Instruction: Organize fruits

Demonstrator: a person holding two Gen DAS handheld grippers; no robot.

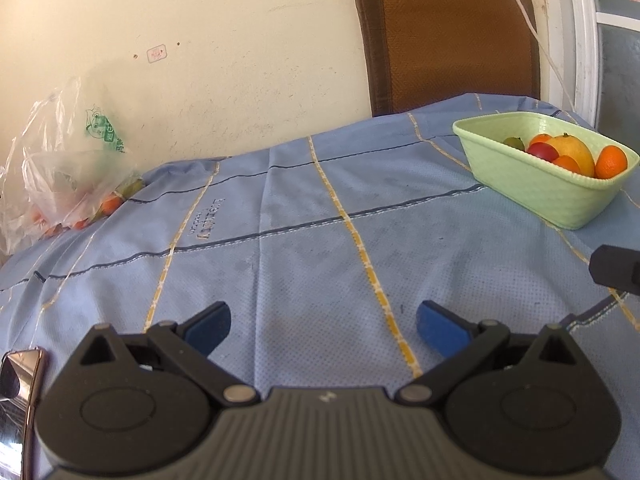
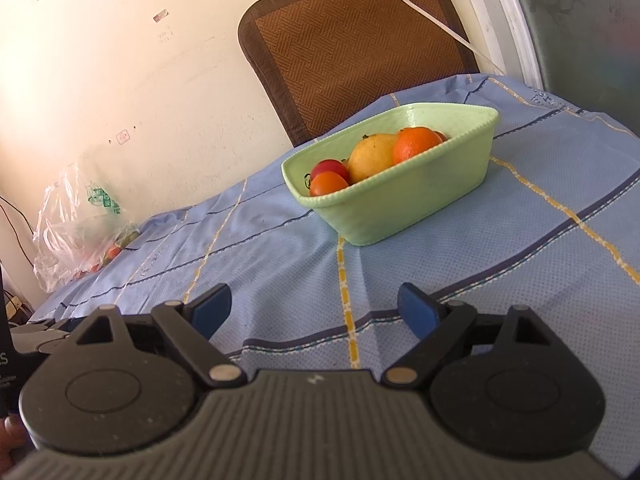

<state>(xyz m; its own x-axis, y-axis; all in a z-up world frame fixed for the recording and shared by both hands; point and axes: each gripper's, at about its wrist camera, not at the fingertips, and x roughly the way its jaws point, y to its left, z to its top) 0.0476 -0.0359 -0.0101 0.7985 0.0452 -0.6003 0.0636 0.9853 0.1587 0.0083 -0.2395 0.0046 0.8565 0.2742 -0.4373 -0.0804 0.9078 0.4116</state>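
A pale green basket stands at the far right of the table, holding oranges, a large yellow-orange fruit, a red fruit and a green one. It shows closer in the right wrist view, ahead of my right gripper, which is open and empty. My left gripper is open and empty over bare cloth. A clear plastic bag with small orange and green fruit lies at the far left edge, also in the right wrist view.
A blue checked cloth covers the table. A brown chair back stands behind it against the wall. Part of the other gripper shows at the right edge. A shiny object lies at the lower left.
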